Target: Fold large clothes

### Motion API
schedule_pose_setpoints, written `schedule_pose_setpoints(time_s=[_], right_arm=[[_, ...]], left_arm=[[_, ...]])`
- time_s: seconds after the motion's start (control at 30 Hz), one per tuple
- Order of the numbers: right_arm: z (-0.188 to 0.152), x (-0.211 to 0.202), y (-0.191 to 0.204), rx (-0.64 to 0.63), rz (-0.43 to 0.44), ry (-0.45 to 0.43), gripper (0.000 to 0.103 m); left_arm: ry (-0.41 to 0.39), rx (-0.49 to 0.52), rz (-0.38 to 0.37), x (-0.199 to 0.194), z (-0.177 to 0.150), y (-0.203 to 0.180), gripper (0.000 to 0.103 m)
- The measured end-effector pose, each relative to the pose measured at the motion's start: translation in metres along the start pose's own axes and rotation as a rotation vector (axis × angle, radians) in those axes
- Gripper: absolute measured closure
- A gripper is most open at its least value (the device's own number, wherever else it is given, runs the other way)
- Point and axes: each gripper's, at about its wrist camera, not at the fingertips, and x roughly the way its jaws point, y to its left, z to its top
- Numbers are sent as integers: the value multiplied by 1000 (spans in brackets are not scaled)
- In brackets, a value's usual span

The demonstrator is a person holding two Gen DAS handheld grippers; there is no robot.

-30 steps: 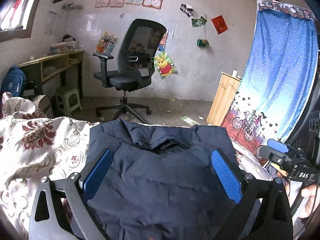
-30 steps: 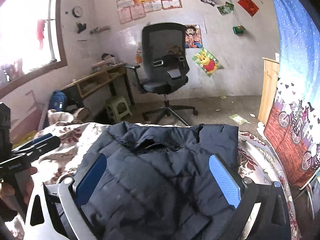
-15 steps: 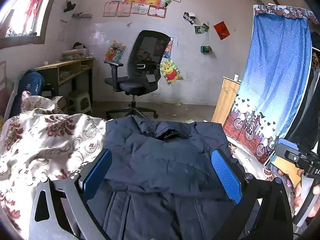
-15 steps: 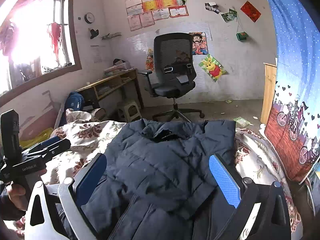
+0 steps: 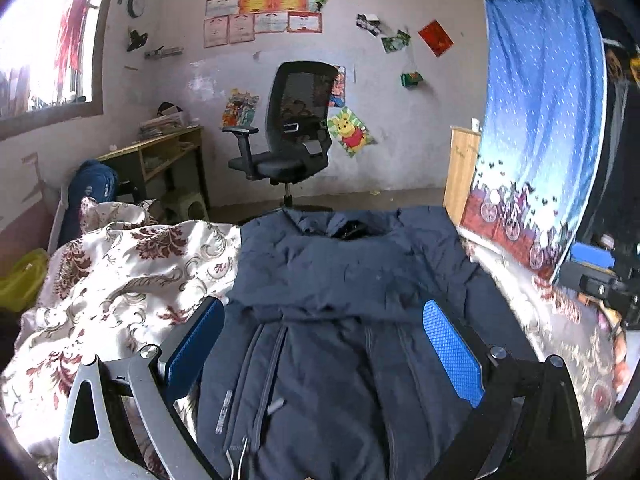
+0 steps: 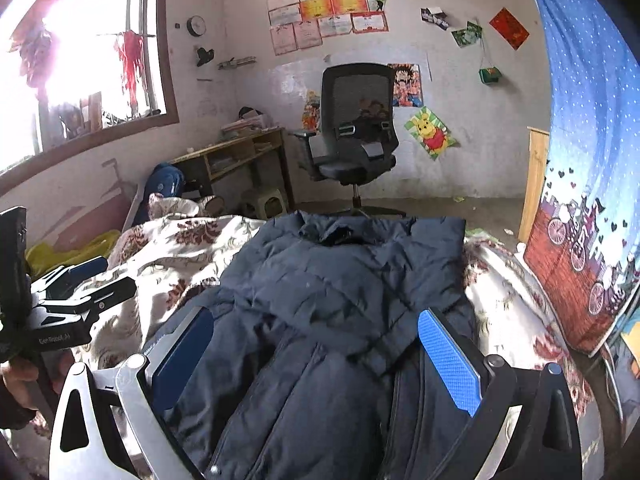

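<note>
A large dark navy padded jacket (image 5: pixel 352 304) lies on a bed with a floral cover (image 5: pixel 120 264), its collar at the far end. A folded layer crosses its upper part and zippers run down the near part. It also shows in the right wrist view (image 6: pixel 344 304). My left gripper (image 5: pixel 320 344) is open and empty, above the jacket's near part. My right gripper (image 6: pixel 316 356) is open and empty, also above the jacket. The left gripper also shows at the left edge of the right wrist view (image 6: pixel 80 280).
A black office chair (image 5: pixel 292 140) stands on the floor beyond the bed. A wooden desk (image 5: pixel 160 156) and a small stool (image 6: pixel 268 204) are at the left wall. A blue curtain (image 5: pixel 540 128) hangs at the right. A yellow bag (image 5: pixel 20 276) lies left of the bed.
Both grippers have pulled back and up from the jacket. More of the near part with zippers shows now, and the folded upper layer lies farther away.
</note>
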Motion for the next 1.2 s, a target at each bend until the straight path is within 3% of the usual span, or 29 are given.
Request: schedule_pose_setpoints(time_s=[0.2, 0.37, 0.43, 0.67, 0.83, 1.03, 1.2], right_arm=[[-30, -10, 5, -14, -29, 31, 0], [-61, -2, 11, -118, -35, 122, 0], [-74, 3, 12, -148, -29, 169, 0], [-120, 41, 7, -159, -16, 452, 0], [-150, 61, 8, -178, -5, 620, 0], [-169, 67, 19, -257, 21, 713, 0], [-189, 80, 28, -344, -14, 798, 0]], left_arm=[[68, 14, -14, -4, -36, 6, 5], [162, 74, -3, 3, -67, 17, 5], [220, 98, -13, 10, -80, 22, 5], [333, 247, -63, 21, -122, 18, 5], [421, 285, -105, 31, -149, 16, 5], [516, 337, -119, 38, -176, 11, 5], [563, 345, -99, 42, -189, 10, 5]])
